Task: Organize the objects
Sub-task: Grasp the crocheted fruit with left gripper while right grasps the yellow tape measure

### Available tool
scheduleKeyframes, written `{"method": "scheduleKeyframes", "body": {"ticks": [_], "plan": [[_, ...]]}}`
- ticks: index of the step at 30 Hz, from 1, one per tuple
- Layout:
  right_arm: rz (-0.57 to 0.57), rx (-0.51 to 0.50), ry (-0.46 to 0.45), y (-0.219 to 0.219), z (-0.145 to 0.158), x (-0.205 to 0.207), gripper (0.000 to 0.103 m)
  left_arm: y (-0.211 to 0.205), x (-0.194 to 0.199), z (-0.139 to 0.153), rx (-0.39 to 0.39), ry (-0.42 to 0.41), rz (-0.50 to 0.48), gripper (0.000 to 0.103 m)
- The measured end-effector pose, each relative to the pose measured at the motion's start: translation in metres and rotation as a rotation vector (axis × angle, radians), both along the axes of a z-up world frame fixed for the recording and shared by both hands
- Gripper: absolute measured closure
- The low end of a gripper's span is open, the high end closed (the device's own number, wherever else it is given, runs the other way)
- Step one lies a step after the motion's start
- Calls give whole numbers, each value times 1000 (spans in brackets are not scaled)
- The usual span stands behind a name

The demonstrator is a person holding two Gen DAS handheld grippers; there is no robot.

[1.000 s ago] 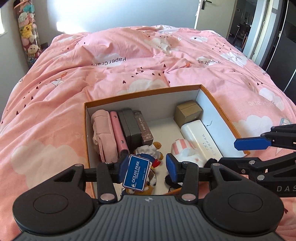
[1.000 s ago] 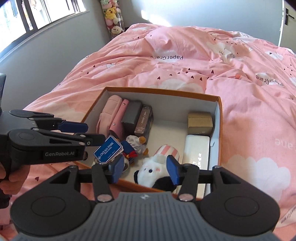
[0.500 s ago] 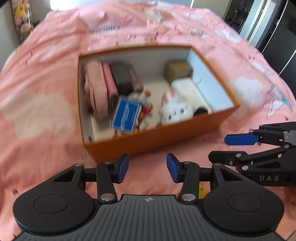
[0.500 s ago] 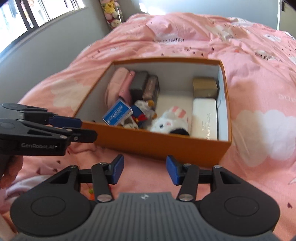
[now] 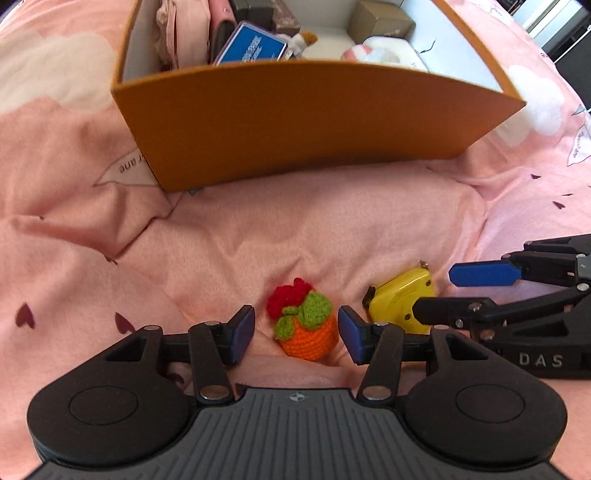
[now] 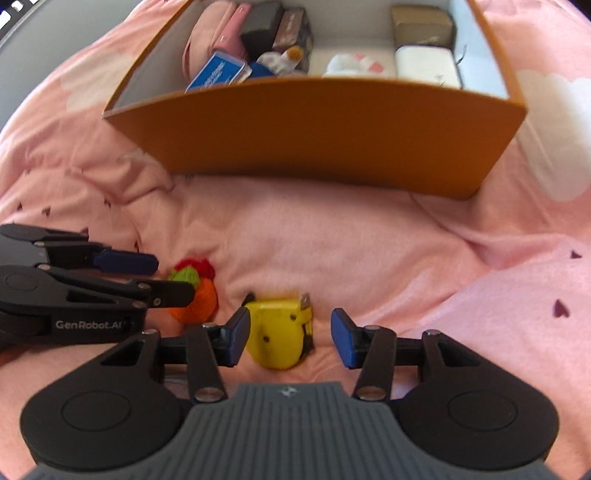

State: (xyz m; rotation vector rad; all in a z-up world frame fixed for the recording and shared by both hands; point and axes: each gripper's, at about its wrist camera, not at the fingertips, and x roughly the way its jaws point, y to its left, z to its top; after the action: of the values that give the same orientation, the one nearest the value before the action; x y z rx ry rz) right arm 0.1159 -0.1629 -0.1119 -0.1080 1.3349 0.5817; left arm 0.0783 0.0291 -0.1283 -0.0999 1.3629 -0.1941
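Left wrist view: the left gripper (image 5: 296, 339) points steeply down at the pink duvet (image 5: 303, 221), its blue pads spread wide after just opening further. Between them, touching neither, lies a crocheted orange fruit (image 5: 306, 328) with green leaves and a red tuft. A yellow tape measure (image 5: 400, 301) lies just beside it, toward the right gripper (image 5: 443, 291), which reaches in from the right edge of this view.

Right wrist view: the right gripper's jaws stand wide and have just narrowed a little. The tape measure sits between the pads, close against the left one; whether it touches I cannot tell. The other pad is clear of it. The left gripper comes in from the left edge, partly covering the crocheted fruit.

Further up the duvet, well apart from both small things, an orange box (image 6: 325, 136) stands open. Along its left wall are a pink pouch (image 6: 207, 33) and dark cases (image 6: 275, 29). A blue card (image 6: 218, 74) leans near its front wall. A white plush (image 6: 354, 64) lies mid-box; a white case (image 6: 424, 62) and a small brown carton (image 6: 421, 20) sit along the right wall.
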Motion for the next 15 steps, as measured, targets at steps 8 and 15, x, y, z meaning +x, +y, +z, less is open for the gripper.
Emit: {"method": "scheduleKeyframes", "body": {"ticks": [8, 15], "plan": [[-3, 3, 52, -1, -13, 4, 54, 5, 0, -18, -41, 45, 15, 39], [-5, 16, 94, 2, -27, 11, 56, 5, -1, -29, -57, 64, 5, 46]]}}
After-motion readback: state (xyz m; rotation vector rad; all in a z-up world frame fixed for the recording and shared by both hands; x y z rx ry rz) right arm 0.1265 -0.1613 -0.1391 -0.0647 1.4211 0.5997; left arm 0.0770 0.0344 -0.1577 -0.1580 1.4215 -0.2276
